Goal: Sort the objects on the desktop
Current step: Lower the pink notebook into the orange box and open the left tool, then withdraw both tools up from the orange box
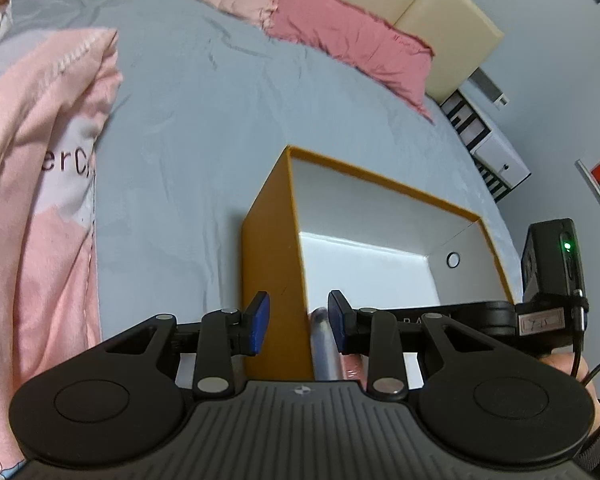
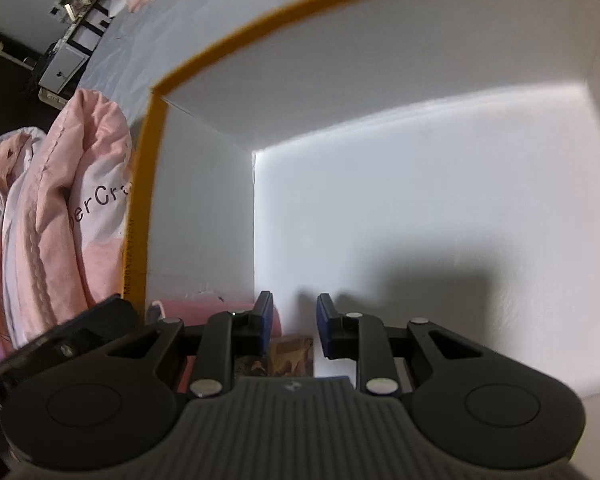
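An orange box (image 1: 268,240) with a white inside stands on the grey bed. My left gripper (image 1: 298,308) straddles its near left wall, one blue pad outside and one inside, jaws apart and not pressing the wall. A silvery cylinder (image 1: 322,340) with something pink (image 1: 352,366) under it lies inside by the inner pad. My right gripper (image 2: 292,304) hangs inside the box (image 2: 148,200), open, with nothing between its fingers. Below it lie a pink object (image 2: 212,308) and a picture card (image 2: 292,356). The right gripper's black body (image 1: 552,276) shows at the box's right side.
A pink quilt (image 1: 32,200) is bunched on the bed's left. Pink pillows (image 1: 352,40) lie against a cream headboard (image 1: 432,4). A white shelf unit (image 1: 496,156) stands beyond the bed. The grey sheet (image 1: 188,128) stretches left of the box.
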`<state>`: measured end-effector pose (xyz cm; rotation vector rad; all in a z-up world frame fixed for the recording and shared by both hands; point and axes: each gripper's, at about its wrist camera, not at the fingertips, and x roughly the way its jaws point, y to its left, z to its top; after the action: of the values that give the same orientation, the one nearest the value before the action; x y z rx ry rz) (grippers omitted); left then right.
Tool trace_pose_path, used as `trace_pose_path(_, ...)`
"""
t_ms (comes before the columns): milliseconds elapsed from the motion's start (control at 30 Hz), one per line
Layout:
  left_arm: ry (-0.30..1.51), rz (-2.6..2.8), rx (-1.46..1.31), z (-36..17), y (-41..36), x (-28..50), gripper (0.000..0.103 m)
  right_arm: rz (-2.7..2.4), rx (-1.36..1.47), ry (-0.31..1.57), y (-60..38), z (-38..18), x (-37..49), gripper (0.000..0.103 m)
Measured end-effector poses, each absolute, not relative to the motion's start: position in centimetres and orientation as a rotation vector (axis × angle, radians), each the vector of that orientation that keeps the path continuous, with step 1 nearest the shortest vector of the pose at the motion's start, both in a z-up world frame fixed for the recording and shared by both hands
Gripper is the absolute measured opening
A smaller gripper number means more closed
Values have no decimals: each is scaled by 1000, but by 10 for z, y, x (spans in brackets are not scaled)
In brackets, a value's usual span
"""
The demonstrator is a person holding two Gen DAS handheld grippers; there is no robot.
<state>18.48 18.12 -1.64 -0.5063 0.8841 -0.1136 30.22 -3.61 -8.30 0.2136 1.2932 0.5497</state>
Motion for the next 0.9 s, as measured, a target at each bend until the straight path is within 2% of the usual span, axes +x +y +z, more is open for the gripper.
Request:
trace_pose_path(500, 677, -148, -365, 23, 165, 130, 36, 619, 74, 828, -77, -11, 207, 29)
trace_pose_path(600, 607, -167, -251, 39, 169, 110, 36, 619, 83, 775, -92, -3, 183, 33)
trace_pose_path(733, 509, -124, -59, 54, 185, 78, 36, 588, 121, 737, -108, 2, 158, 34)
trace_pose_path(900, 467, -141, 113, 46, 214, 49, 36, 526, 160, 739, -119, -2, 133, 34)
